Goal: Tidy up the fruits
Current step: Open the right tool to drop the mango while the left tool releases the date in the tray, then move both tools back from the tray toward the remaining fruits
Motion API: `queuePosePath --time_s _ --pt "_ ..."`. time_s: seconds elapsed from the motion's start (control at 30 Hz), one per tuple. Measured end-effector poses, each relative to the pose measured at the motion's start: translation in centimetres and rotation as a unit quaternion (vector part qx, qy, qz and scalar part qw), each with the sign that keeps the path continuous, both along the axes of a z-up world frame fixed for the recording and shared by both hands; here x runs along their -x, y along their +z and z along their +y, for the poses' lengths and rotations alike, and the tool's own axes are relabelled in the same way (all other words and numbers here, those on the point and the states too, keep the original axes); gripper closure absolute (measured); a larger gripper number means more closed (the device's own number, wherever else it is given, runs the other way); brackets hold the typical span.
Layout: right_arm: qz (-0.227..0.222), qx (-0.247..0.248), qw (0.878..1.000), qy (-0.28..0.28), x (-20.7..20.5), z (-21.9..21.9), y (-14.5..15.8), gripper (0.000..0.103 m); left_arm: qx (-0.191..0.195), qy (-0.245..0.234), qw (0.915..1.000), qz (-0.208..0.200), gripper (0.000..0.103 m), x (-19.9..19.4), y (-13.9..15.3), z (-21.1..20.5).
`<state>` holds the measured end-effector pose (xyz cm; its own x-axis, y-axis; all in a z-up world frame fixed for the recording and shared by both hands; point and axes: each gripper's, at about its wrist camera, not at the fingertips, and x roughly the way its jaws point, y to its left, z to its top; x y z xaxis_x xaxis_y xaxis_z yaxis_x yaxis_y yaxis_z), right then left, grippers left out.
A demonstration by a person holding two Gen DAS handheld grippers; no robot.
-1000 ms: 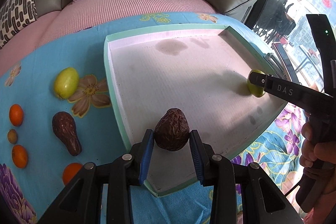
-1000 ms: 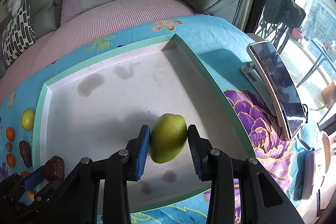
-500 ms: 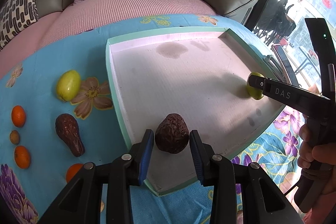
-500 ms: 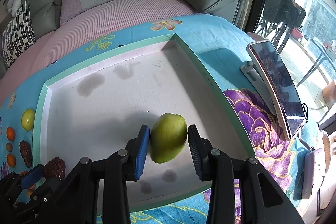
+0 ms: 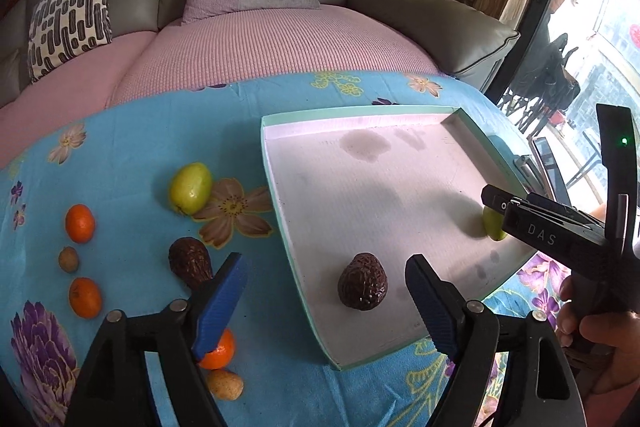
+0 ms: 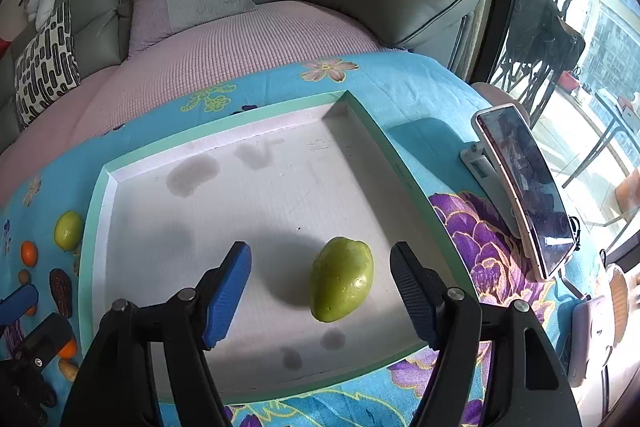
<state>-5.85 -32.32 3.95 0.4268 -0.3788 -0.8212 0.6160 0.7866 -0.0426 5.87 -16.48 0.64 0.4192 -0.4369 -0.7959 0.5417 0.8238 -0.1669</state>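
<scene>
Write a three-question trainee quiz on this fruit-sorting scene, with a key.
1. True or false: the left hand-held gripper is shut on the dark avocado.
2. Which fruit lies between the open fingers of the right hand-held gripper? A) orange B) green mango C) dark avocado
3. Fill in: both fruits rest inside the ____.

Key: 1 false; 2 B; 3 tray.

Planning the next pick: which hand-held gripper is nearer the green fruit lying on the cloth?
Left. The left hand-held gripper is open at the tray's left edge, beside the fruit; the right is across the tray.
</scene>
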Motion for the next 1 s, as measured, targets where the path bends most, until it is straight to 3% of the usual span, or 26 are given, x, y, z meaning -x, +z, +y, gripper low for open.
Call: queuePosePath --time_s 0.1,0.27,0.33,0.4,0.47,0.67,1.0 --pt "0.0 -0.004 1.0 -0.002 0.0 -0.1 -0.1 0.028 -0.015 0.037 0.9992 -0.008 0.001 -0.8 -0.3 1.3" --pt "0.003 -0.007 1.0 -0.001 0.0 -0.1 -0.3 0.026 -0.031 0.098 0.9946 0.015 0.0 -2.6 -1.5 3.6" --pt "0.003 -0.013 1.0 0.002 -0.1 -0.1 -0.5 0.021 -0.042 0.122 0.9913 0.025 0.0 -3.1 -2.1 4.6" --pt "0.004 -0.014 1.0 0.002 -0.1 0.0 -0.6 0.008 -0.062 0.141 0.9876 0.03 0.0 -3.5 -2.6 5.3" --pt "0.005 -0.012 1.0 0.004 -0.2 0.1 -0.7 0.008 -0.077 0.154 0.9844 0.033 0.0 -3.9 -3.2 5.8" --pt "-0.006 -0.007 1.0 0.017 -0.4 0.8 -0.4 0.008 -0.065 0.181 0.9802 0.048 0.0 -4.5 -3.5 8.3" --pt "-0.03 -0.007 0.998 0.058 -1.2 3.7 0.9 0.007 -0.053 0.195 0.9787 0.037 0.0 -3.4 -1.9 12.8"
